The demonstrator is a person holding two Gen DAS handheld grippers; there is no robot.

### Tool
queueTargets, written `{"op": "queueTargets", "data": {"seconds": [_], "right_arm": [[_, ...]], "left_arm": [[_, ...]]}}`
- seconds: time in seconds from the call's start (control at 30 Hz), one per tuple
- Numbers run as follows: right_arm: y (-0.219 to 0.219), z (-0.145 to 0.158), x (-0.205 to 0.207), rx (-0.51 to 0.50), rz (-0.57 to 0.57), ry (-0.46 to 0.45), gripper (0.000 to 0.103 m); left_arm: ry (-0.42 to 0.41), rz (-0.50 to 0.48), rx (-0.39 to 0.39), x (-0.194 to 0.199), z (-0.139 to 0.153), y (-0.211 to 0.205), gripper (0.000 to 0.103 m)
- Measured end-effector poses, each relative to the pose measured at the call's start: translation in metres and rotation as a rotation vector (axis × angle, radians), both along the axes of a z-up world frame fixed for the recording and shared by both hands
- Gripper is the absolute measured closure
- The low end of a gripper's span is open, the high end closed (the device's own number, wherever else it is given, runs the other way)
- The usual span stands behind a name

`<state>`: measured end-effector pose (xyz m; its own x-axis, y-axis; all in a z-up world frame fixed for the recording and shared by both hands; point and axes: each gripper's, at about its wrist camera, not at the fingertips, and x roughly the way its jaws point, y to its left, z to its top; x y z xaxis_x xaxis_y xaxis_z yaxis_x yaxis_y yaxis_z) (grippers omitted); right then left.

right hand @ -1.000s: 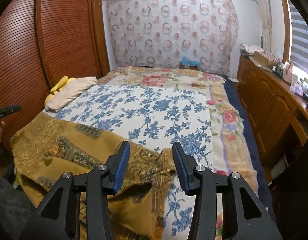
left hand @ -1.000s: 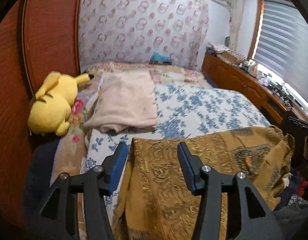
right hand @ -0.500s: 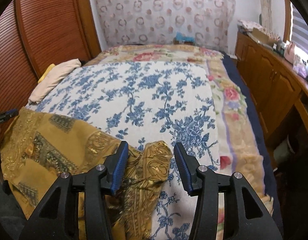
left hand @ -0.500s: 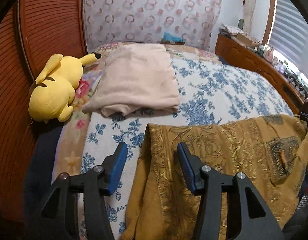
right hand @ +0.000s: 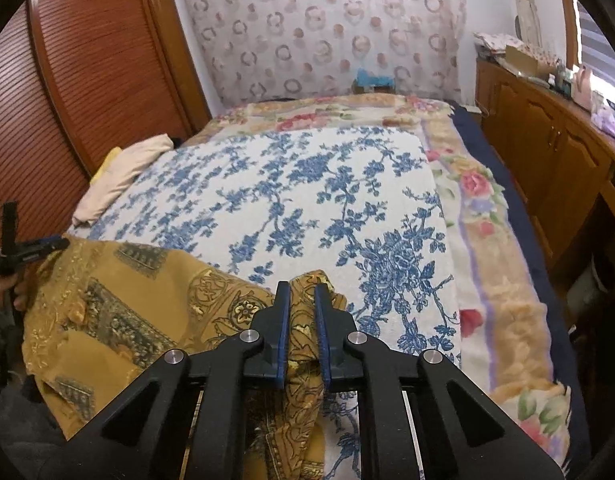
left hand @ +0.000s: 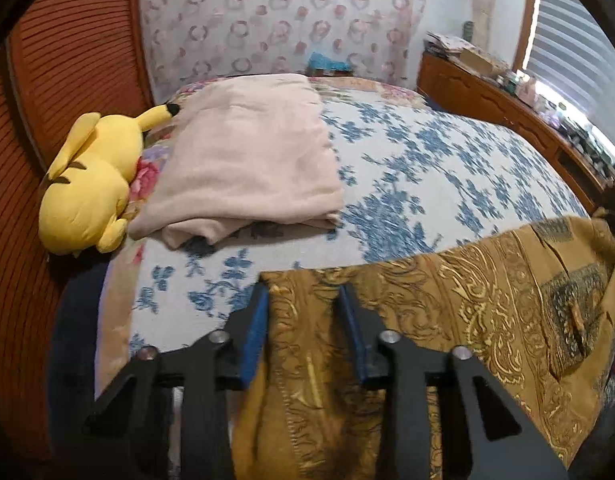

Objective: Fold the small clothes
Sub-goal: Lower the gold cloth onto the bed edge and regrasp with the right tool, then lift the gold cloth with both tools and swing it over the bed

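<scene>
A mustard-gold patterned garment lies spread over the near end of the bed. My left gripper straddles its left corner. The jaws are closing with the fabric between them, and the pads do not visibly pinch it. The right wrist view shows the same garment from the other end. There my right gripper is closing, its blue pads pressed on a bunched-up corner. The left gripper shows at the far left edge, held by a hand.
A folded beige cloth lies on the blue-flowered bed cover, next to a yellow plush toy. A red-brown wardrobe stands to the left of the bed. A cluttered wooden cabinet stands to the right.
Both grippers came down and forward onto the gold garment. The right jaws narrowed until they pinched its bunched corner. The left jaws narrowed around the other corner.
</scene>
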<state>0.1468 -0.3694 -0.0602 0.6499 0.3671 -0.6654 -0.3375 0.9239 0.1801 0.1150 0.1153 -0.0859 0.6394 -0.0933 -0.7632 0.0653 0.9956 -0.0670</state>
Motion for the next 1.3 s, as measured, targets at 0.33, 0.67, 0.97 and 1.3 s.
{"op": "queueTargets", "data": {"seconds": [0.33,0.67,0.97,1.3], "right_arm": [[-0.024,0.024,-0.036,0.057,-0.086,-0.092,0.097],[-0.037,0.036,-0.054,0.02,-0.158,-0.129,0.078],[-0.009,0.0,-0.005,-0.034,-0.032,-0.03,0.057],[-0.003,-0.019,0.005,0.011,0.04,0.025,0.049]], "left_arm": [[-0.171,0.039,-0.095,-0.053,0.045,0.016,0.1],[-0.16,0.044,-0.061,-0.062,0.038,0.011,0.1],[-0.122,0.044,-0.081,-0.058,0.021,0.011,0.099],[-0.085,0.048,-0.073,-0.051,0.007,0.009,0.096]]}}
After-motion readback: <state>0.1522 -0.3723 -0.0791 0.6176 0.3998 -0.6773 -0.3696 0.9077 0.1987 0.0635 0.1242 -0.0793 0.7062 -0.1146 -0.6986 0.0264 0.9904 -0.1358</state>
